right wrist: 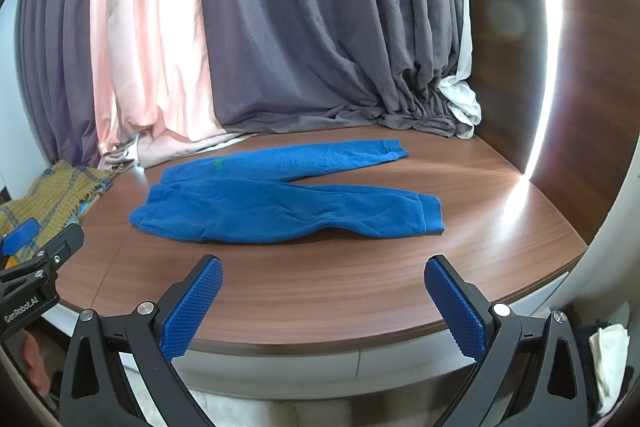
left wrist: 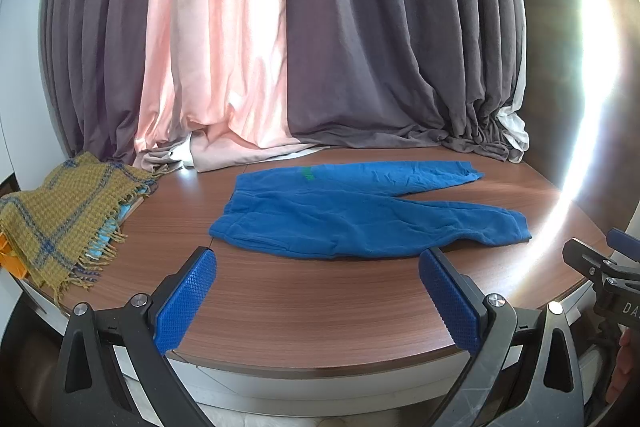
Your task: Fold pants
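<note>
Surface: a brown wood-grain tabletop (left wrist: 328,311) with a rounded near edge and a pale grey band beneath it, filling the lower half of both views.
Backdrop: heavy grey pleated curtains (left wrist: 380,39) hang from 10 to 1 o'clock, their hems bunched on the tabletop at the back.
Lighter panel: a pale pink satin curtain (left wrist: 216,39) hangs at 11 o'clock between the grey folds, glowing with daylight.
White fabric: a white sheer curtain (right wrist: 464,99) is gathered at 2 o'clock beside the grey hems.
Right side: a dark brown wood wall panel (right wrist: 508,67) stands at 2 o'clock.
Light: a bright vertical strip of light (right wrist: 548,67) runs down the panel's edge and glares across the tabletop.
Left side: a pale white wall (left wrist: 20,87) at 9 o'clock.
</note>
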### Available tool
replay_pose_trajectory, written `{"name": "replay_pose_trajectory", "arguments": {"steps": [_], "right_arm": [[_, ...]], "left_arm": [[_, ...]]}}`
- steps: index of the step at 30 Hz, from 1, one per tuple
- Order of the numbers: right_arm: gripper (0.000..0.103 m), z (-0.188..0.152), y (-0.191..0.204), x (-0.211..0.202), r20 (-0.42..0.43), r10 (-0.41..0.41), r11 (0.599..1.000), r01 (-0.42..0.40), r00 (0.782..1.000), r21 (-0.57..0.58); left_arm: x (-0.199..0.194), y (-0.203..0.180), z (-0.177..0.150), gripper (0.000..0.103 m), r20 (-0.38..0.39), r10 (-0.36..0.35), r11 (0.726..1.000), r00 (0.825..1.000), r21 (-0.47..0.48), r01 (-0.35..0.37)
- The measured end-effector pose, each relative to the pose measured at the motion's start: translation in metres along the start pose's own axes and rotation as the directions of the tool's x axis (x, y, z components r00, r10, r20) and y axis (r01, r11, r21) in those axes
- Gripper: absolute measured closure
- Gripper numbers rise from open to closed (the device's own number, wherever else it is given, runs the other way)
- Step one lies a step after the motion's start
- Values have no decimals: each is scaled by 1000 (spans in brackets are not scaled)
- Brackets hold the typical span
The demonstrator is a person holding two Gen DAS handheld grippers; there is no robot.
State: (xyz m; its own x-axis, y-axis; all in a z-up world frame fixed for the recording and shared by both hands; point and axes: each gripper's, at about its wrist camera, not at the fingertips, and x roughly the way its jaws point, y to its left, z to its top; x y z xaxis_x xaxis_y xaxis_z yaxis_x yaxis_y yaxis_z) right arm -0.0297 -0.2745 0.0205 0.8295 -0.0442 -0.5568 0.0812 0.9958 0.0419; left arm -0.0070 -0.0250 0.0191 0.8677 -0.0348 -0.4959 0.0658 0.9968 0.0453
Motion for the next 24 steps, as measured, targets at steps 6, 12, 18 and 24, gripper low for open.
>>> {"name": "replay_pose_trajectory", "arguments": {"steps": [6,12,18,24], "right_arm": [[1,0,1,0,-1,2,1000,-2,1000,1],[1,0,2,0,-1,2,1000,-2,1000,1],[1,0,2,8,-8,0,1000,0,1000,1],[1,2,3,20,-21,-7,1000,8,1000,4]], "left_arm": [[1,0,0,0,0,-3,1000,1000,0,3],[4,1,3,0,0,-8,1000,1000,-1,8],[10,3,6,0,-8,-14,1000,1000,-2,14],[26,3,10,0,-27,-30,1000,999,4,30]]}}
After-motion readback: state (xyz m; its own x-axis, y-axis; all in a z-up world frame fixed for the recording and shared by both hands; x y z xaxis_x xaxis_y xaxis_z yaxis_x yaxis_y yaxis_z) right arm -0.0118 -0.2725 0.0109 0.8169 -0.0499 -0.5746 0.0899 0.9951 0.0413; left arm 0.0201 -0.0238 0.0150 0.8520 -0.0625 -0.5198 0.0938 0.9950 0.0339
